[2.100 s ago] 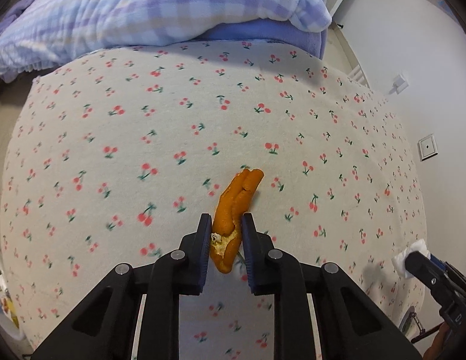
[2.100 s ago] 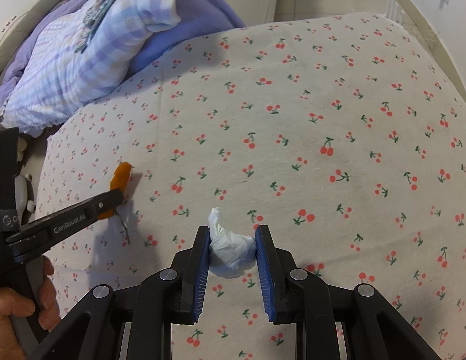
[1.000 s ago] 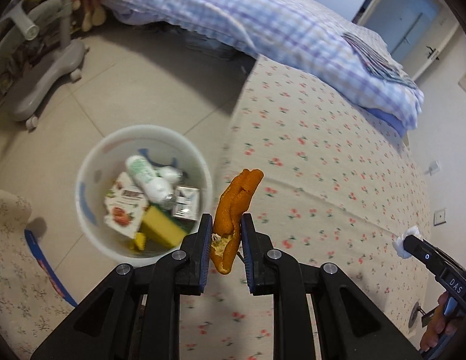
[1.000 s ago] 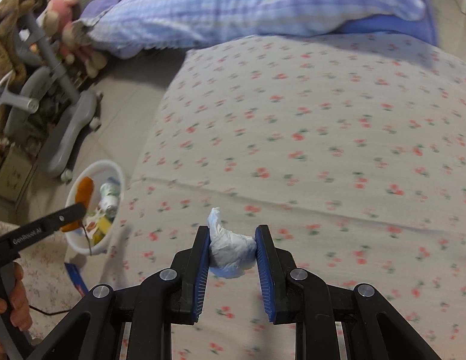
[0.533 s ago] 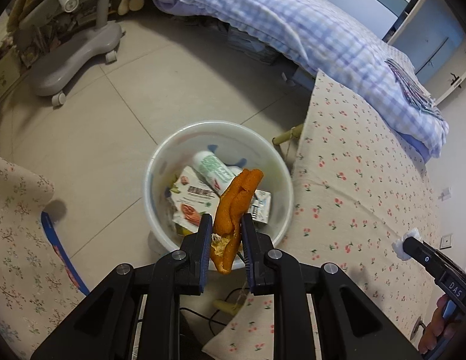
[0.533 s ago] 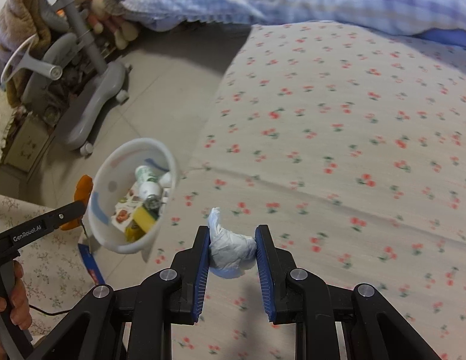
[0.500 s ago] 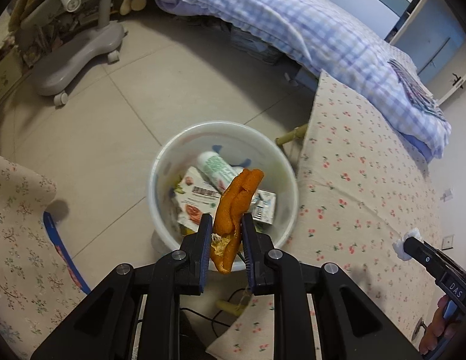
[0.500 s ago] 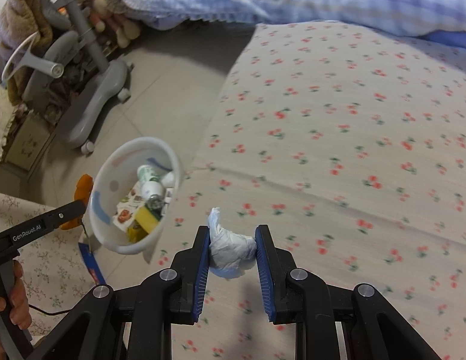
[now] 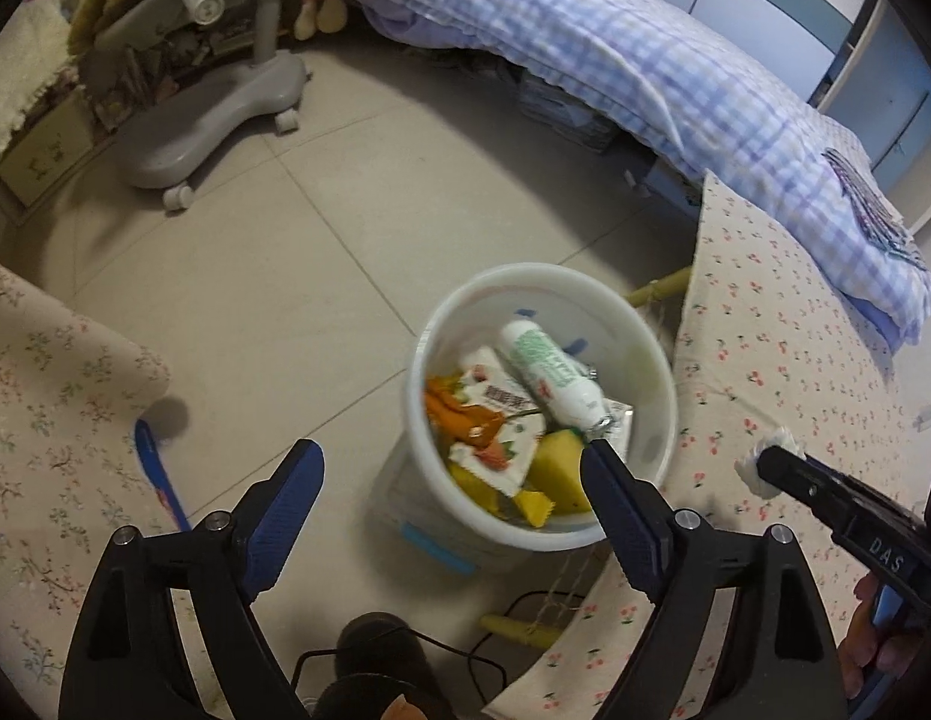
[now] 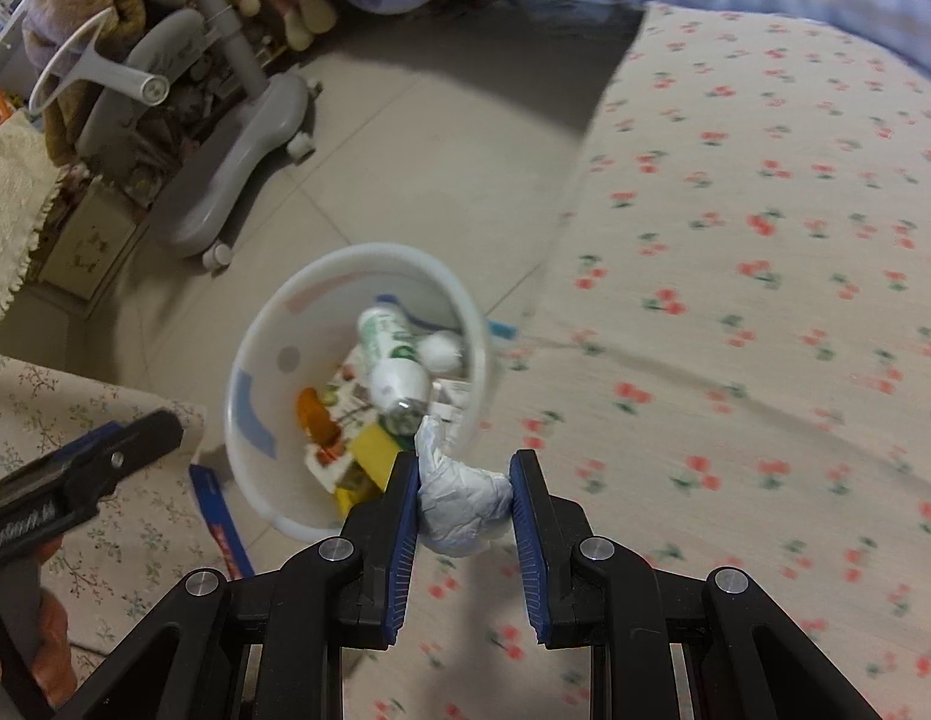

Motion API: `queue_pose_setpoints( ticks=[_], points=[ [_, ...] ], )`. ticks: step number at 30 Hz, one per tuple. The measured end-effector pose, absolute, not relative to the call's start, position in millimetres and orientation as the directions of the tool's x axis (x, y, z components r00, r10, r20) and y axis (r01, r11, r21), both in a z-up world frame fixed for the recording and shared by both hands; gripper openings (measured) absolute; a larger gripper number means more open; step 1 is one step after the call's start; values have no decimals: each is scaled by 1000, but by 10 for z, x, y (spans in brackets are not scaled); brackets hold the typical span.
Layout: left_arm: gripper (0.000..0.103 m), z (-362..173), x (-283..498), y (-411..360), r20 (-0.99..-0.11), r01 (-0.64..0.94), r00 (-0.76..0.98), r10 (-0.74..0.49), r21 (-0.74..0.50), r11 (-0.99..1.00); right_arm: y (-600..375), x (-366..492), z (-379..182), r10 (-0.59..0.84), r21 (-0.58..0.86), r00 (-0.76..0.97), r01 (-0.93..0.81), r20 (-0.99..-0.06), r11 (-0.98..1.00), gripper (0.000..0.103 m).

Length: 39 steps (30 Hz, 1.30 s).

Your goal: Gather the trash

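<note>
1. While it sits pinched between the two blue pads of the right gripper [image 10: 464,495], the crumpled white tissue wad [image 10: 459,504] bulges out ahead of and below the fingertips, with a twisted tail poking up along the left finger.
2. It looks very light and soft; the pads have squashed it into a lump, so it should need no more than this light squeeze across its thickest part. Paper like this may cling to a ribbed pad on release, so a wide opening would probably free it more cleanly.
3. Just ahead of that gripper and slightly to its left stands the white trash bin [image 10: 249,396]. Its near rim lies just beyond the left fingertip, so the wad appears to be beside the opening, not yet clearly over it.
4. Inside the bin lie an orange peel [image 9: 459,414], a white-and-green bottle [image 9: 549,372], printed cartons and a yellow sponge [image 9: 558,468].
5. Over the bin's near edge, the left gripper [image 9: 450,483] has its jaws spread wide with nothing between them; the peel lies below and ahead of it, in the left part of the bin.
6. My judgement is that the left side's drop is done and the tissue is next, needing a short carry forward and left.
7. To the right of both grippers spreads the cherry-print sheet [image 10: 765,300]. Further ahead are the tiled floor [image 9: 255,252], a grey wheeled chair base [image 9: 213,114] and a checked blue quilt [image 9: 615,54].
</note>
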<state>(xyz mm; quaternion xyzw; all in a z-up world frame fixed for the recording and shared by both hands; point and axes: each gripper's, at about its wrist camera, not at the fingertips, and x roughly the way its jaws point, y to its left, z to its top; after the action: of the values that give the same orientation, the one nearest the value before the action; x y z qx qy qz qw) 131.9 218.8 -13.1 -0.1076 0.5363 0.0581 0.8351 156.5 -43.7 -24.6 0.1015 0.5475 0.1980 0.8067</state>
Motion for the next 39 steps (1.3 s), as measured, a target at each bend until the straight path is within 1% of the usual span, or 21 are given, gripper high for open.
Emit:
queue_pose_setpoints(
  ticks=[4,7,9,10,11,14,19,21,23,24,29,31,33,35,39],
  points=[
    [92,-148,1233,2324,-912,-227,409,6,-96,969,-211,1631,-328,451,394,306,-231,-839,890,27],
    [92,-152,1177,2392,-913,-237,408,19,-86,968,-92,1679,-406,457,399,296,-238,-839,886,30],
    [92,-146,1145,2420,-913,-242,408,24,-83,967,-56,1713,-441,468,412,288,-236,-835,880,42],
    [92,-132,1120,2433,-911,-245,411,23,-86,966,-52,1732,-460,475,421,285,-233,-833,877,55],
    [93,-119,1102,2434,-910,-248,413,23,-88,965,-61,1734,-459,473,421,293,-225,-831,879,59],
    [95,-58,1025,2371,-909,-243,416,22,-88,966,-122,1689,-387,466,412,316,-225,-826,883,59],
    [99,134,807,2047,-881,-170,474,6,-86,982,-425,1459,-165,433,394,370,-179,-822,901,61],
    [99,177,713,1908,-874,-145,487,13,-66,987,-581,1309,-14,397,357,410,-173,-821,918,64],
    [99,222,591,1751,-861,-121,508,29,-38,992,-735,1165,102,360,324,448,-158,-818,933,73],
    [100,238,536,1674,-854,-111,519,36,-26,994,-819,1086,157,342,308,468,-149,-815,939,75],
    [101,262,284,1353,-834,-76,551,21,-25,997,-1231,626,341,221,205,540,-91,-812,975,80],
    [101,252,193,1220,-827,-57,562,15,-20,998,-1393,427,386,177,174,567,-60,-805,983,80],
    [101,224,104,1084,-824,-35,567,5,-17,999,-1527,274,412,153,163,584,-36,-797,986,82],
    [101,181,17,968,-823,-23,569,-3,-20,1000,-1661,107,438,129,154,607,-10,-784,988,86],
    [101,91,-105,803,-821,-6,570,7,5,1000,-1844,-180,408,74,137,647,47,-759,989,87]
  ],
)
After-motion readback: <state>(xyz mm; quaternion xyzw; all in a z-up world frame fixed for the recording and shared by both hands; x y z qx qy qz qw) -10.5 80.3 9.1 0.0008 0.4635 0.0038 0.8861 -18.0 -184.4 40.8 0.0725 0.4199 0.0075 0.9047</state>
